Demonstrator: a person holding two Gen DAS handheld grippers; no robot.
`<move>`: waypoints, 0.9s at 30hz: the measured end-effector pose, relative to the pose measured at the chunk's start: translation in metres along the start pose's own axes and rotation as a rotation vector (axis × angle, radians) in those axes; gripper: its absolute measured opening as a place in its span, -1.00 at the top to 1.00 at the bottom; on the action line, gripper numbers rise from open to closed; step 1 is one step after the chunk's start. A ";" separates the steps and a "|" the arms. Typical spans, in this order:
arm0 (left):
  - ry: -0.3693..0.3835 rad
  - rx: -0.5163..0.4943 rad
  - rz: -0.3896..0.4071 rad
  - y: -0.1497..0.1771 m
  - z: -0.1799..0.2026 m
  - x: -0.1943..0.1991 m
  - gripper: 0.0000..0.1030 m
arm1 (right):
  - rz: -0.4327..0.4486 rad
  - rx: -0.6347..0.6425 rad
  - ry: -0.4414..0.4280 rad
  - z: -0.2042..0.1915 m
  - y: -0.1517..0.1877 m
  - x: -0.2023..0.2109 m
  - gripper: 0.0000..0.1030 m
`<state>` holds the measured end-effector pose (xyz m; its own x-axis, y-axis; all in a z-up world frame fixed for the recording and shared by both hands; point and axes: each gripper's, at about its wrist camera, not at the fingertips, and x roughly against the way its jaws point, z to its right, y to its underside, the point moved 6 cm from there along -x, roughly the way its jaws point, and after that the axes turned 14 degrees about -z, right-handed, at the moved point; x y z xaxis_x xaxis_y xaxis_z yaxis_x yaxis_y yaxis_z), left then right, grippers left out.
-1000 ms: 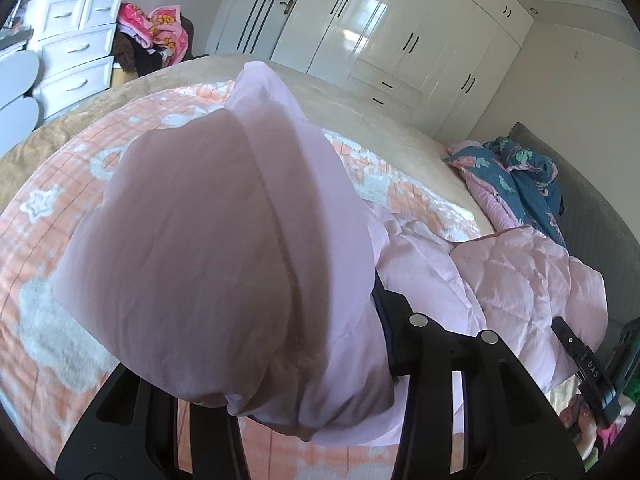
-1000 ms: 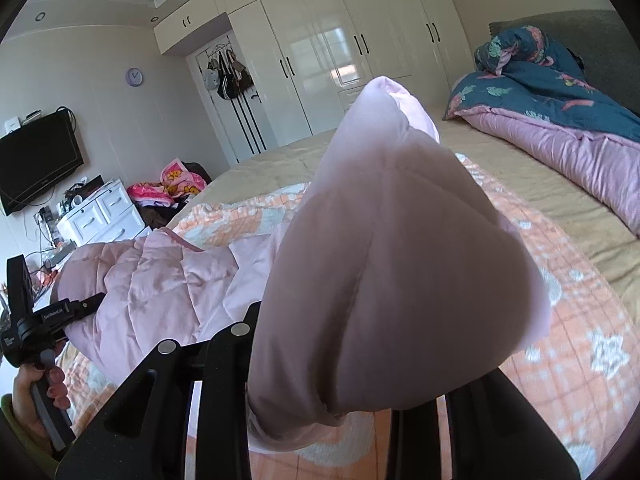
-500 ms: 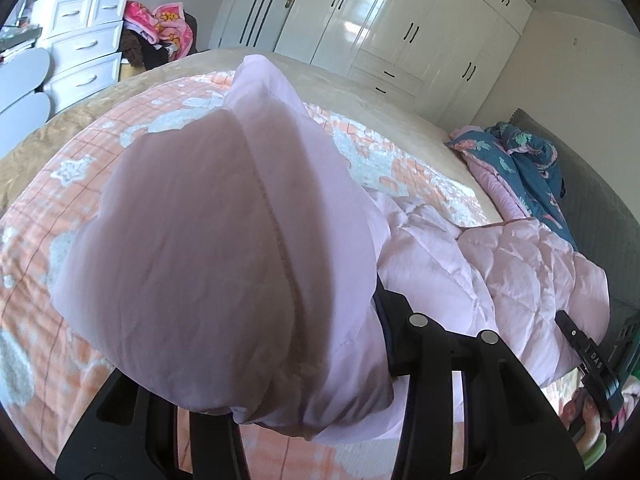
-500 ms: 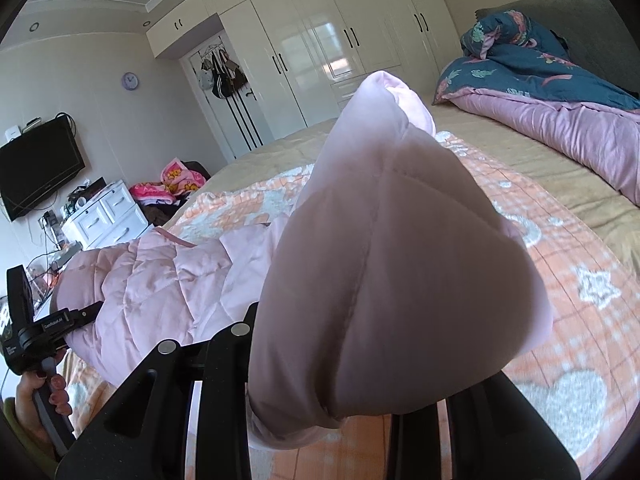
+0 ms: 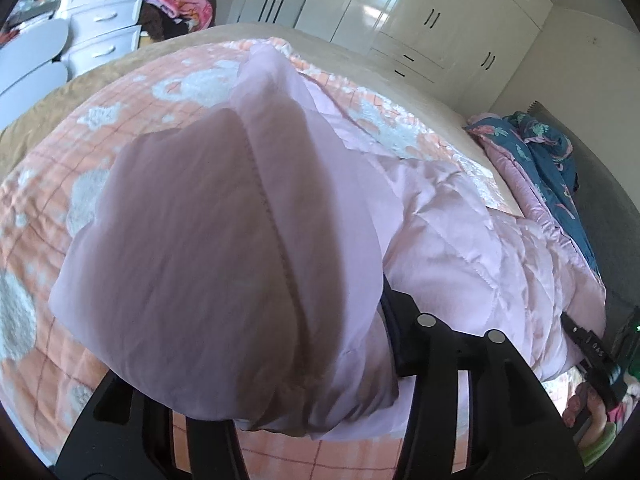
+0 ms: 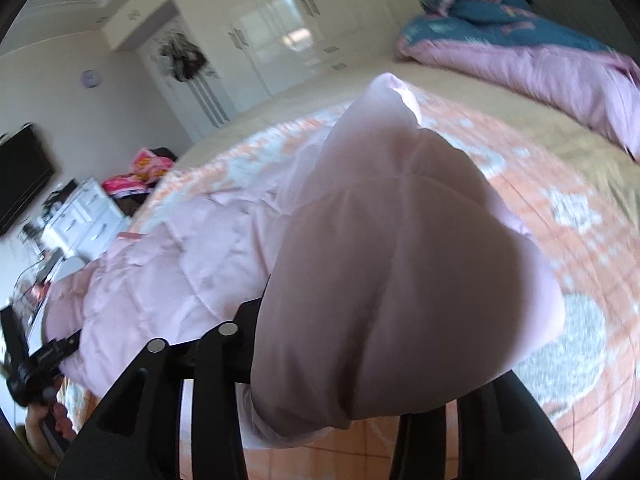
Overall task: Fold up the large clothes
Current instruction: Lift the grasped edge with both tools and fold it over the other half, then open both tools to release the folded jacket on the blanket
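Note:
A large pale pink quilted garment [image 5: 460,240] stretches between my two grippers above the bed. My left gripper [image 5: 288,360] is shut on one padded corner of it [image 5: 208,248], which bulges over the fingers and hides the tips. My right gripper [image 6: 352,380] is shut on the other padded corner [image 6: 400,280]; its tips are hidden too. The quilted body [image 6: 168,272] sags between them onto the bed. The right gripper shows at the left wrist view's right edge [image 5: 592,352], the left gripper at the right wrist view's left edge [image 6: 36,356].
The bed carries an orange-and-white checked blanket [image 5: 120,128] over a tan sheet [image 6: 480,92]. A blue floral and pink duvet [image 6: 540,52] lies at the head. White wardrobes [image 5: 400,20] and a white drawer unit [image 5: 100,24] stand beyond. A television [image 6: 20,176] hangs on the wall.
Both grippers have moved forward and lower over the bed with the garment's corners still held. More of the quilted body now lies on the blanket. The right wrist view is motion-blurred.

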<state>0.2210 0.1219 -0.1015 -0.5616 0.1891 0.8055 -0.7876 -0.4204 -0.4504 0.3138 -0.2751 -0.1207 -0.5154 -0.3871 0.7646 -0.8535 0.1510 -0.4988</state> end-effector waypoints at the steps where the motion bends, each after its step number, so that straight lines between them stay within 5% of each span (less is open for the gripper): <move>1: 0.000 0.002 0.001 0.001 -0.001 -0.001 0.17 | -0.015 -0.018 0.003 0.004 0.001 -0.003 0.10; 6: 0.012 0.034 -0.003 0.010 -0.010 -0.008 0.02 | -0.091 -0.177 -0.055 0.032 0.013 -0.021 -0.18; 10: 0.008 0.051 -0.019 0.016 -0.015 -0.010 -0.09 | -0.131 -0.279 -0.080 0.046 0.021 -0.027 -0.66; 27: -0.033 0.014 -0.031 0.040 -0.011 0.038 -0.52 | 0.083 -0.032 0.099 -0.001 0.060 0.066 -0.87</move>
<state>0.1655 0.1221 -0.0933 -0.5284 0.1728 0.8313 -0.8005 -0.4275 -0.4200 0.2279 -0.2905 -0.0995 -0.5882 -0.2802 0.7586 -0.8087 0.2082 -0.5502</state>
